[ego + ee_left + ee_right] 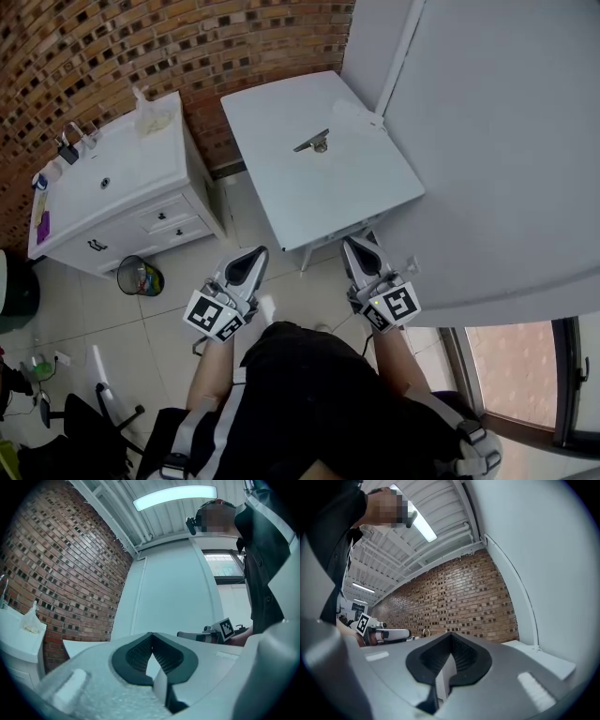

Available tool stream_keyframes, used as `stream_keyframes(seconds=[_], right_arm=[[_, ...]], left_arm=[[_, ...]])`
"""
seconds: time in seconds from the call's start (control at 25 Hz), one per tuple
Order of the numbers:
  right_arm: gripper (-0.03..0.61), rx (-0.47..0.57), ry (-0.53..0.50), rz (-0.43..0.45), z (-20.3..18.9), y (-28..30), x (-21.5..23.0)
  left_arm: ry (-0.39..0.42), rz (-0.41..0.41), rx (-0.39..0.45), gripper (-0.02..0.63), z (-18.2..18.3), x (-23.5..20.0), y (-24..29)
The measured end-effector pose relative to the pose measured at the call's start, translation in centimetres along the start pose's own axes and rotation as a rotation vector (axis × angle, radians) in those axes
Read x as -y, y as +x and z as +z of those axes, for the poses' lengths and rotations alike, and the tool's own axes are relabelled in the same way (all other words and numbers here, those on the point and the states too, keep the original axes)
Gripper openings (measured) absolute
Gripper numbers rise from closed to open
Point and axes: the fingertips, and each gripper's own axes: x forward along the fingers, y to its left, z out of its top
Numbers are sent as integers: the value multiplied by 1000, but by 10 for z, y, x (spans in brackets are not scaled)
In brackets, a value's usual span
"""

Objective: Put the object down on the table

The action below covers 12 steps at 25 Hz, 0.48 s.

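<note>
At the far left a white sink cabinet [131, 173] stands against the brick wall [112, 47], with a plastic bag [150, 114] on its top and a mesh bin [141, 276] on the floor tiles just in front of it.

The left gripper [259, 251] is held low, close to the person's body and over the floor, pointing toward the table. In the left gripper view its two dark ribbed pads [164, 656] meet at their tips. Only a narrow slit shows below that point, and nothing is between them. It touches nothing.

Ahead, in the middle, is the white table [281, 187]. The object [315, 142], a small dark flat piece with a rounded bit beside it, lies on the tabletop toward its far side, well apart from both grippers.

The right gripper [350, 242] is held beside the left one, near the table's front edge but short of it. Its jaws are likewise pressed together at the tips, with nothing between them. Its marker cube [396, 306] faces up.

A large white wall panel [506, 141] fills the right side.
</note>
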Motion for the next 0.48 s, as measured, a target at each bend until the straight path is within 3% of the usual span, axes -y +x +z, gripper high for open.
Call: stream_keyframes(seconds=[0.48], right_arm=[[-2,3,-11,22,2,20,-13]], left_arm=[[-18,64,4,-2,2,-31,-30]])
